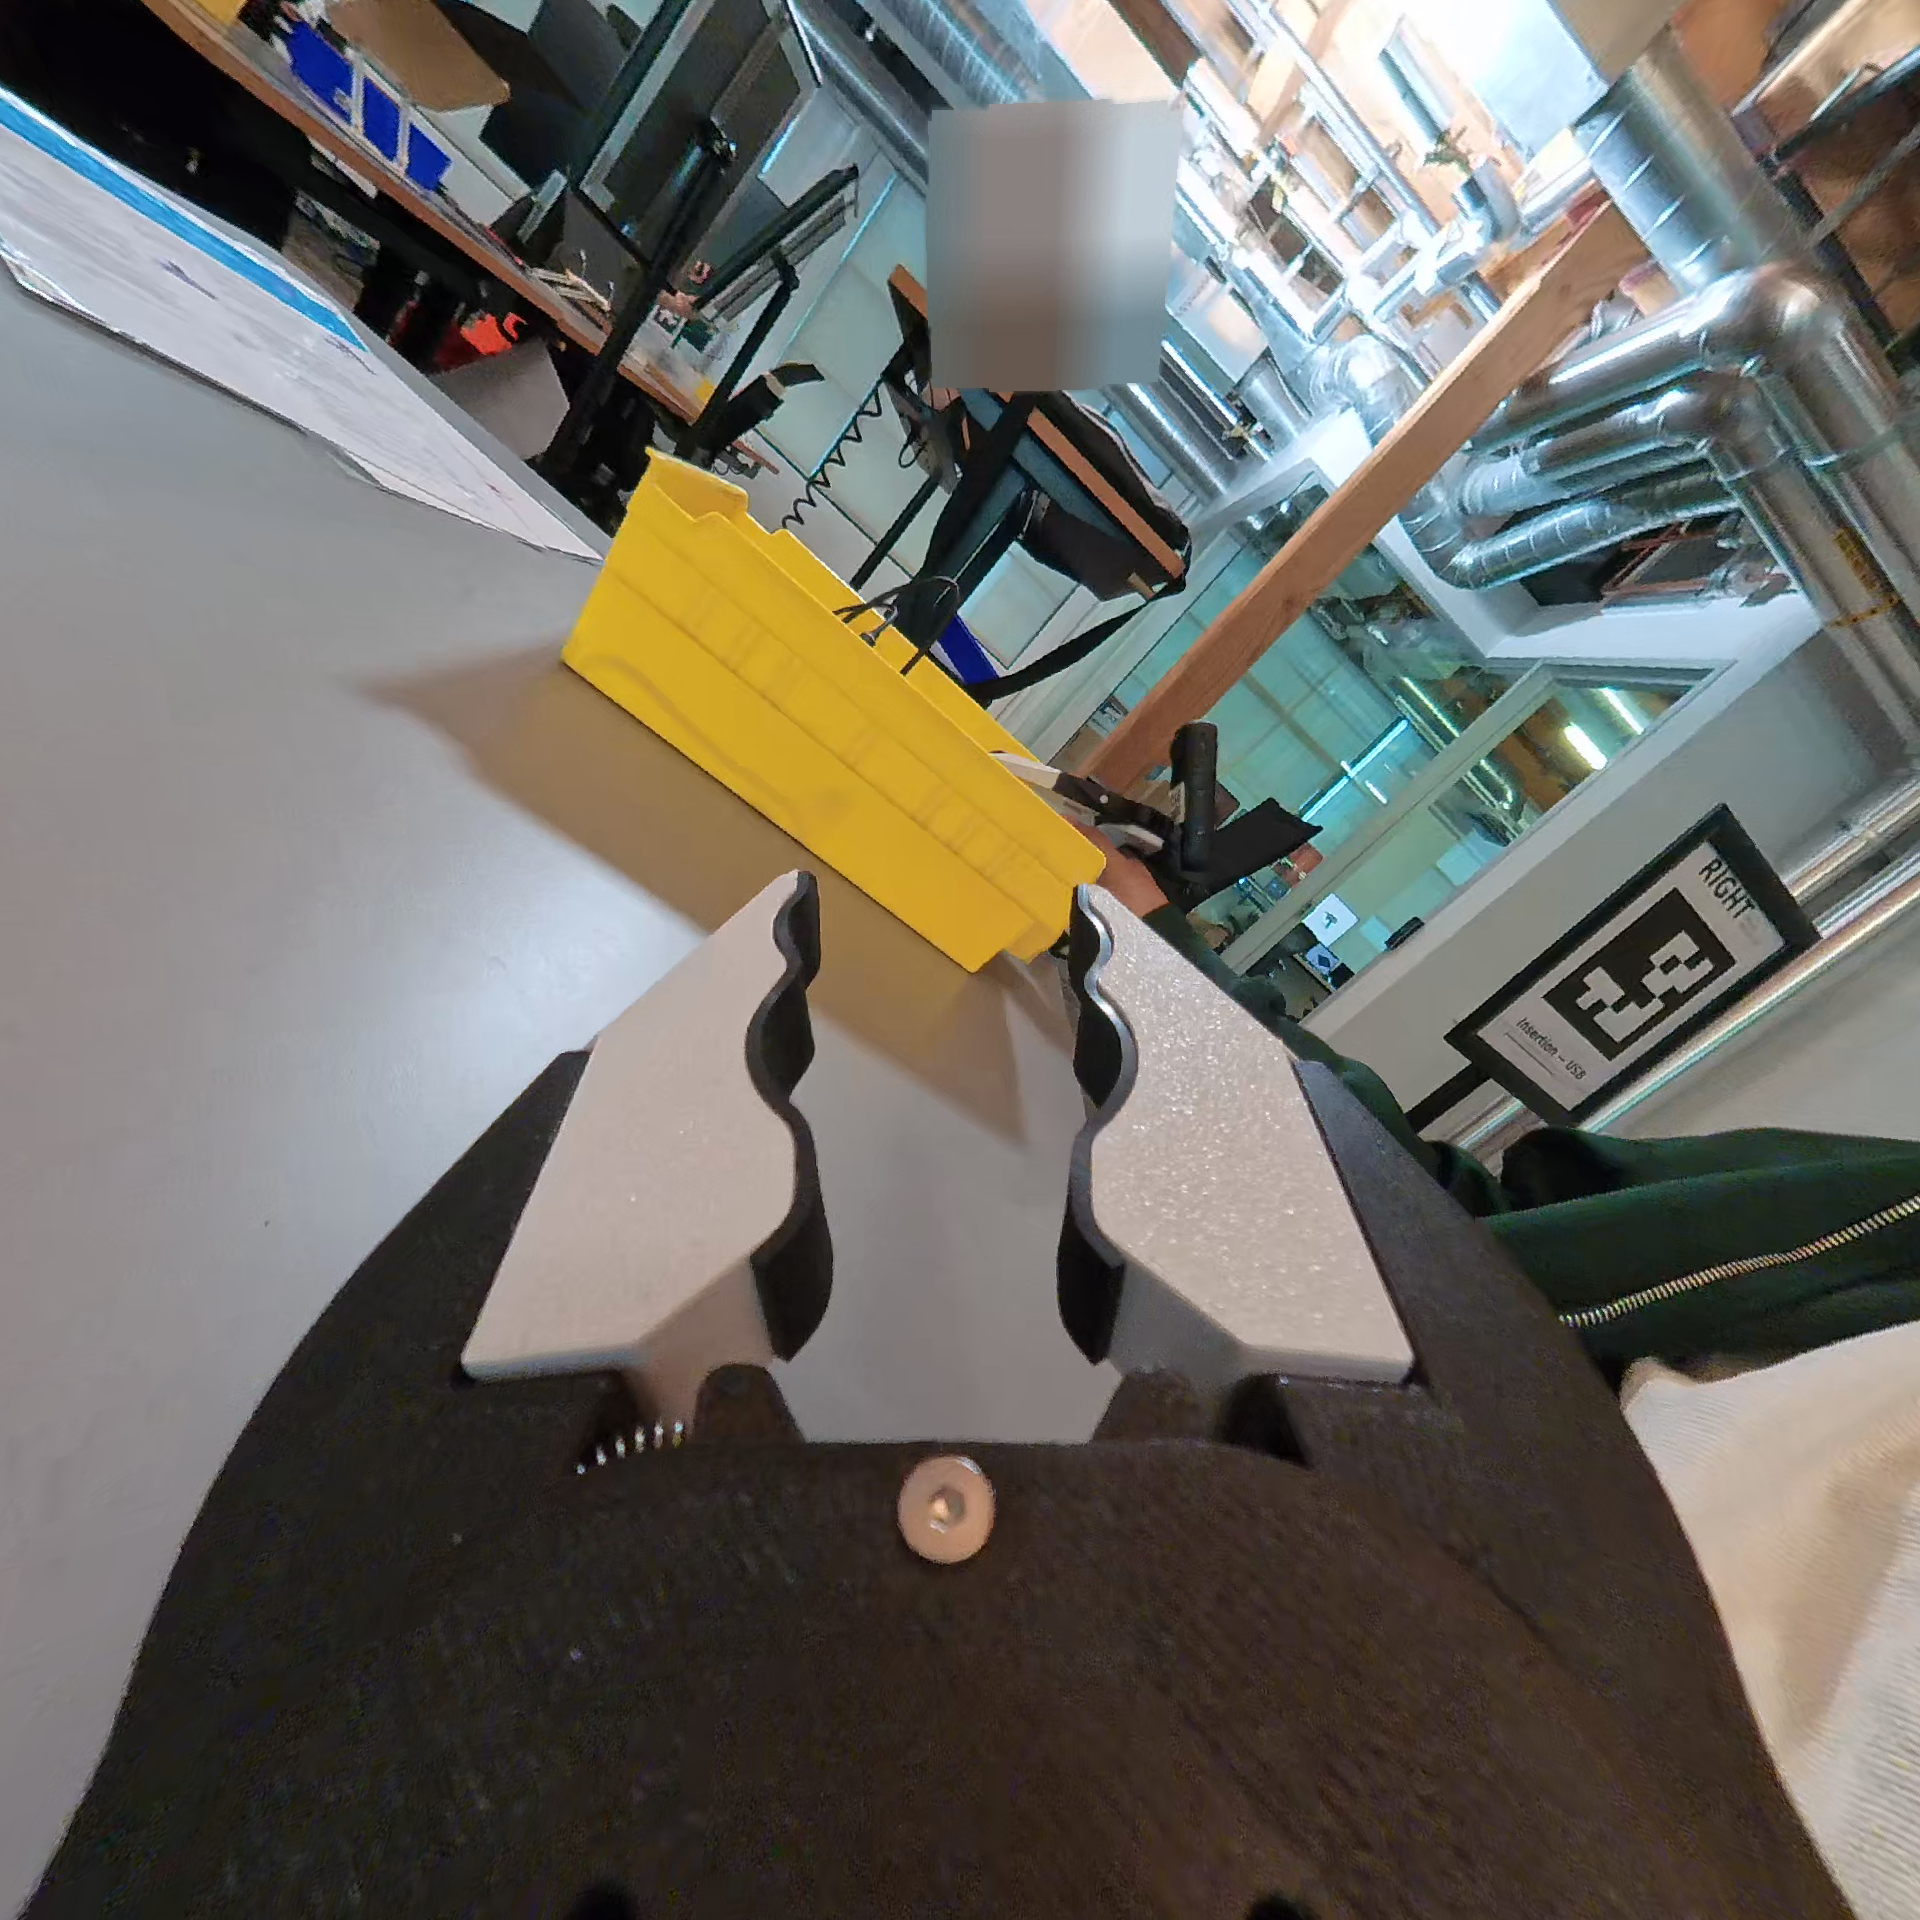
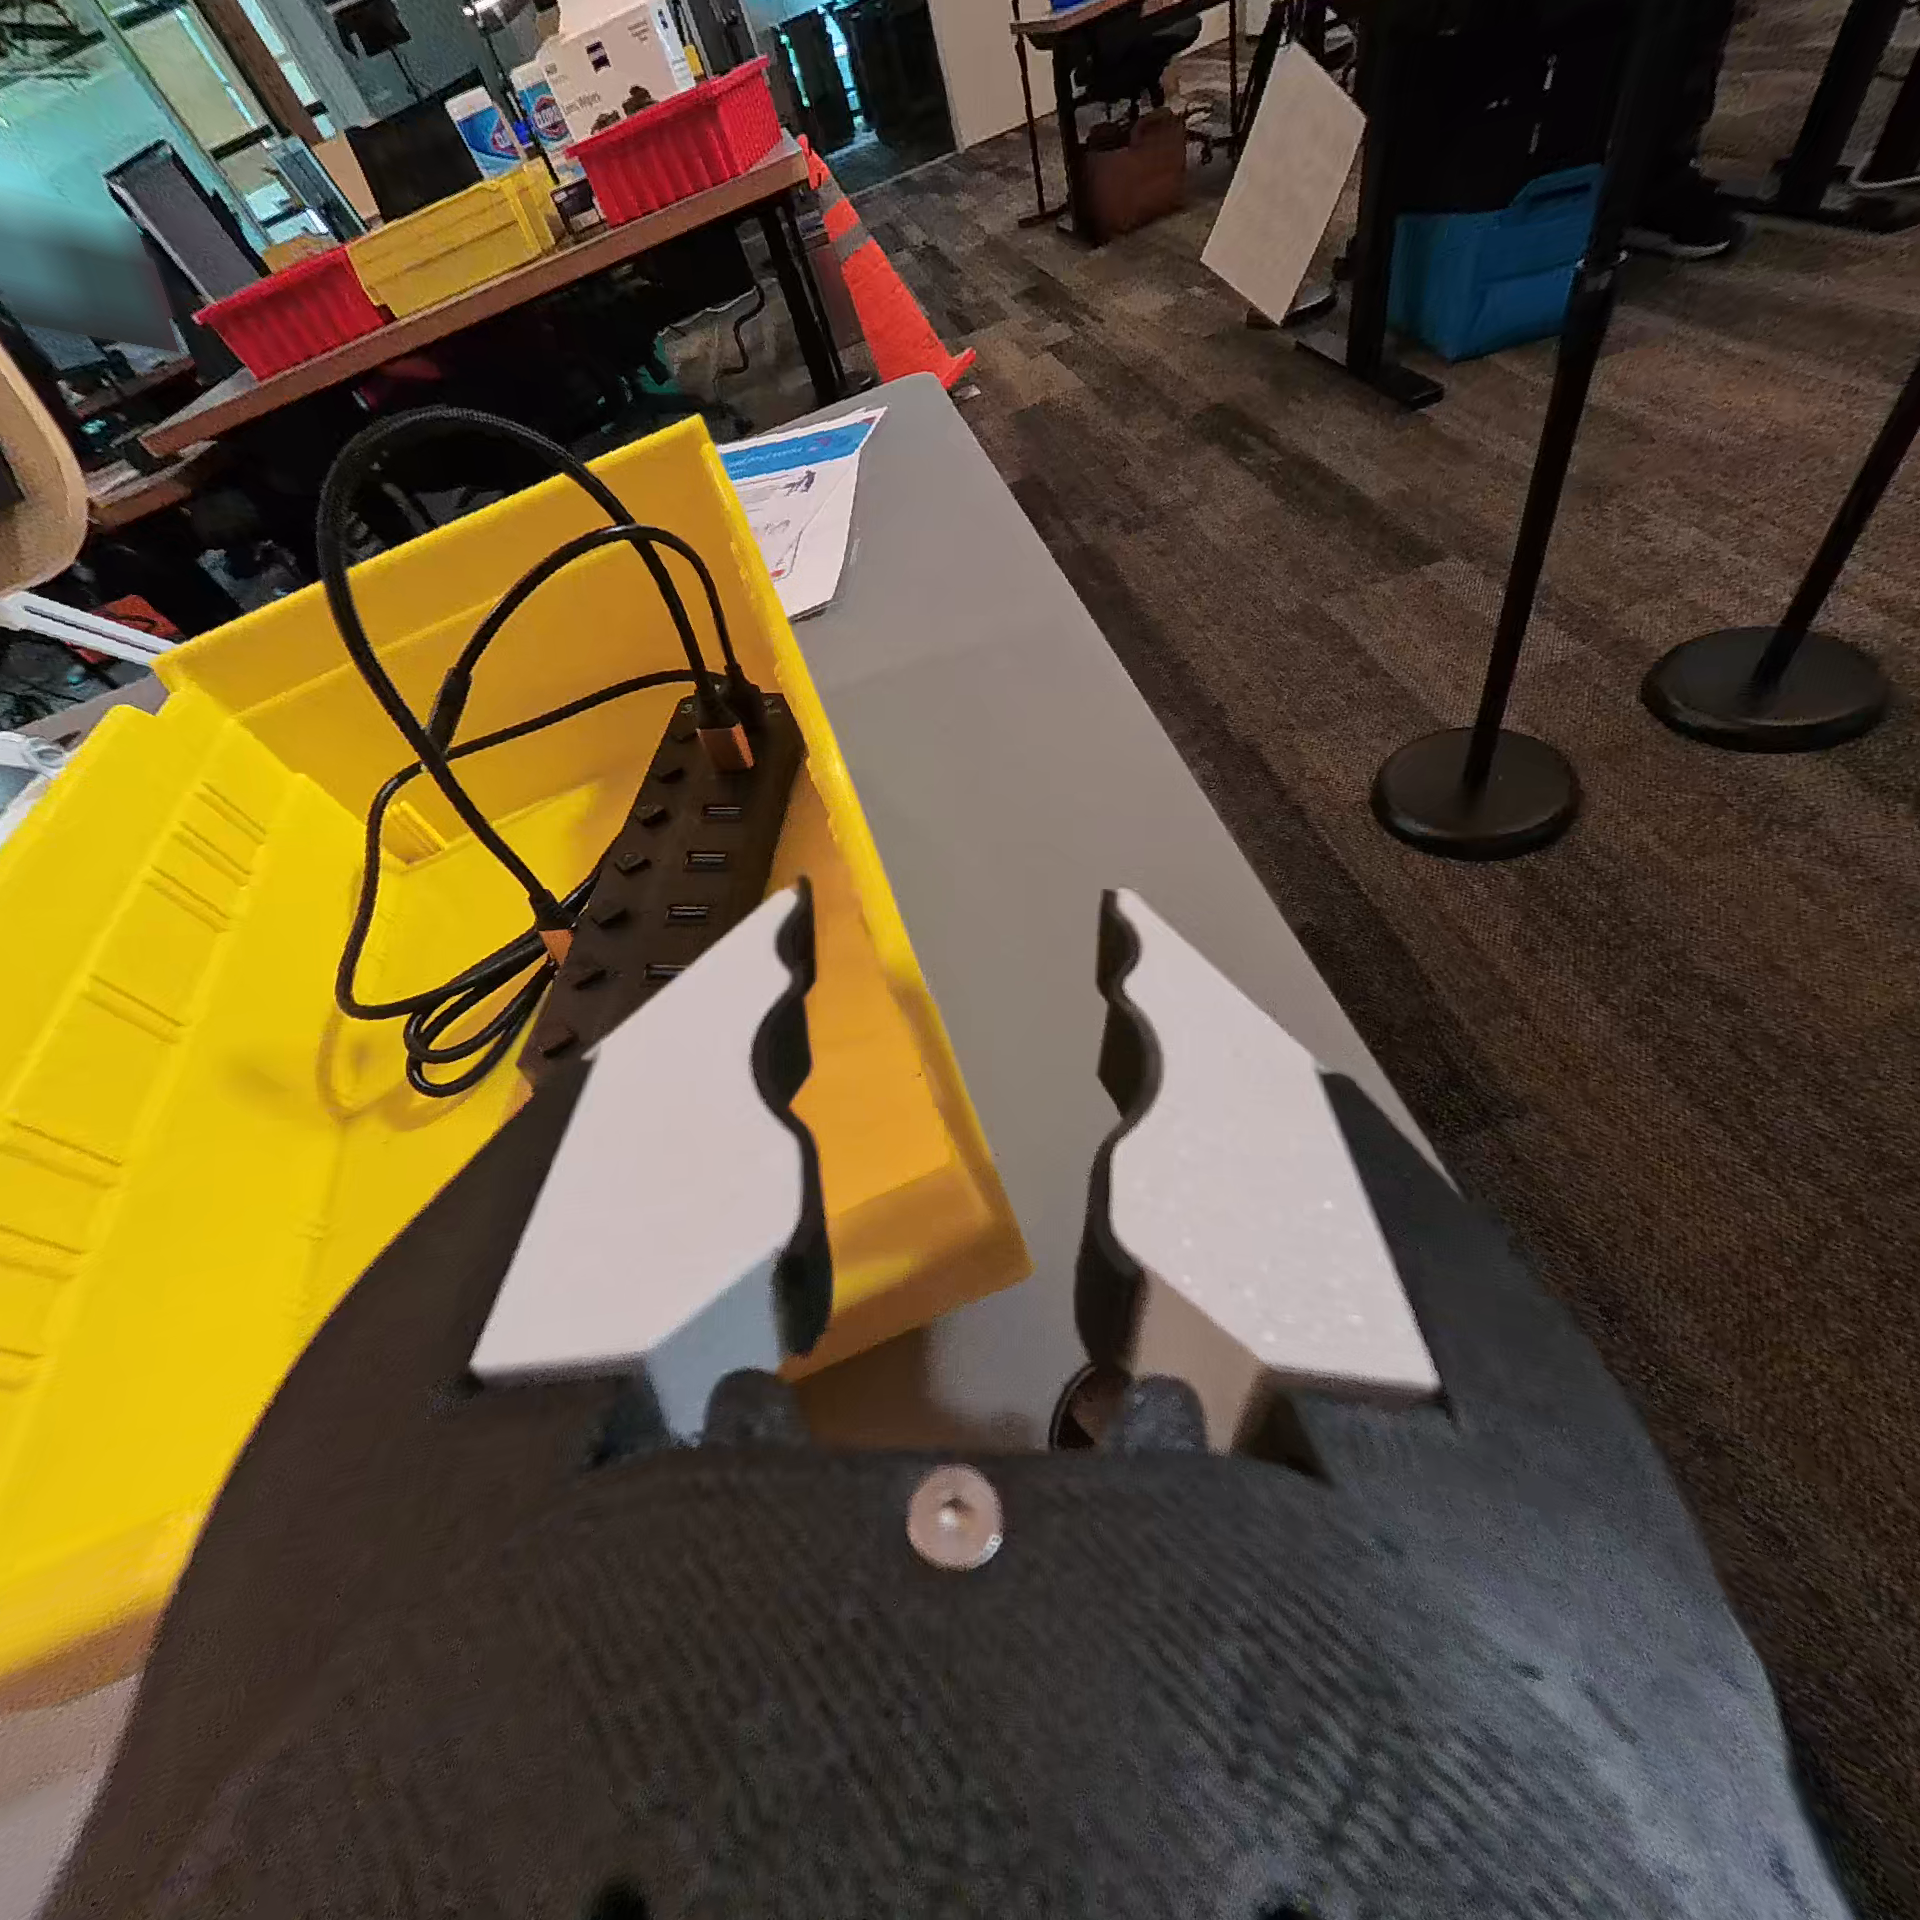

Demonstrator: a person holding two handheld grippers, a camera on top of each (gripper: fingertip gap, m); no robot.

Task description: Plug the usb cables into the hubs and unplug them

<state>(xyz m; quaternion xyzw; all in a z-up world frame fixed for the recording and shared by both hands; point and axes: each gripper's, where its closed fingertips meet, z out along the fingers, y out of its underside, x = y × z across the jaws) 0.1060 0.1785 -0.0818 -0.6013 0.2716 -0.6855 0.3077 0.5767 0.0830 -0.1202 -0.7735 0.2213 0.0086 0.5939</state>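
Note:
A black multi-port USB hub [image 2: 675, 883] lies in a yellow bin [image 2: 883, 1039] on the grey table. Black braided USB cables [image 2: 436, 665] loop above it; one copper-coloured plug [image 2: 724, 740] sits in a port at the hub's far end, another copper plug [image 2: 558, 935] lies at the hub's left side. My right gripper [image 2: 951, 914] is open and empty, over the bin's right wall, just short of the hub. My left gripper [image 1: 940, 904] is open and empty, low over the table, pointing at the yellow bin's outer side [image 1: 810, 727]. The cable tips [image 1: 894, 623] show above the rim.
Printed sheets [image 1: 260, 343] lie on the table's far end [image 2: 810, 499]. The table's right edge drops to carpet with black stanchion bases [image 2: 1475, 790]. A framed marker sign [image 1: 1631, 977] and a person's green sleeve [image 1: 1714, 1247] are at the left view's right.

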